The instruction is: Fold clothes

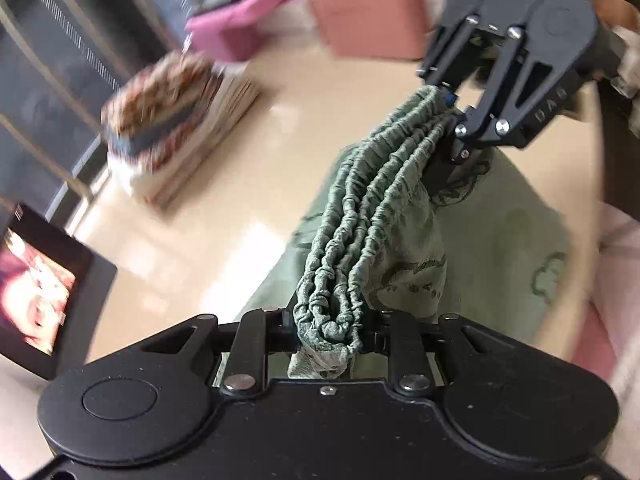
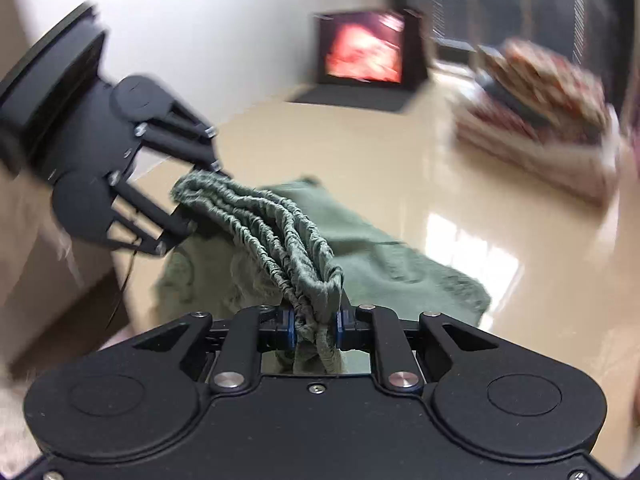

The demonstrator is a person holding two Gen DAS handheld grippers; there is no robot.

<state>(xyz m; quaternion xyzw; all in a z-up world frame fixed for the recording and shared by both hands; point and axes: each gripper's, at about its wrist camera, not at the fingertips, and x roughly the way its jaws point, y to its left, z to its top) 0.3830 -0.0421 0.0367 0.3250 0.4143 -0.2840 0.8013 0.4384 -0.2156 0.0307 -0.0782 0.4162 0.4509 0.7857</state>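
The left gripper [image 1: 326,334] has its fingers closed on one end of the gathered elastic waistband [image 1: 372,208] of a green garment [image 1: 492,240]; the bunched ridges of the band run straight ahead from those fingers to the right gripper [image 1: 448,120], which pinches the other end; the band hangs between the two with a slight sag.

From the right wrist view the right gripper [image 2: 316,330] clamps the band [image 2: 272,224] between its blue-padded fingers [image 2: 290,330], and the band stretches ahead and to the left of them to the left gripper [image 2: 198,200], whose fingers bite its far end; the rest of the green garment [image 2: 380,264] drapes below the band and spreads onto the glossy cream tabletop [image 2: 400,160], beyond and to the right of the right fingers.

Further ahead of the right fingers a dark tablet [image 2: 366,54] stands propped with a reddish picture on its screen; to the right of it lies a stack of folded patterned cloth [image 2: 540,112], blurred; in the left wrist view the same stack [image 1: 176,120] sits ahead and left of the left fingers, the tablet [image 1: 38,292] close at the left edge, and pink boxes [image 1: 360,20] lie far ahead, too blurred to tell more.
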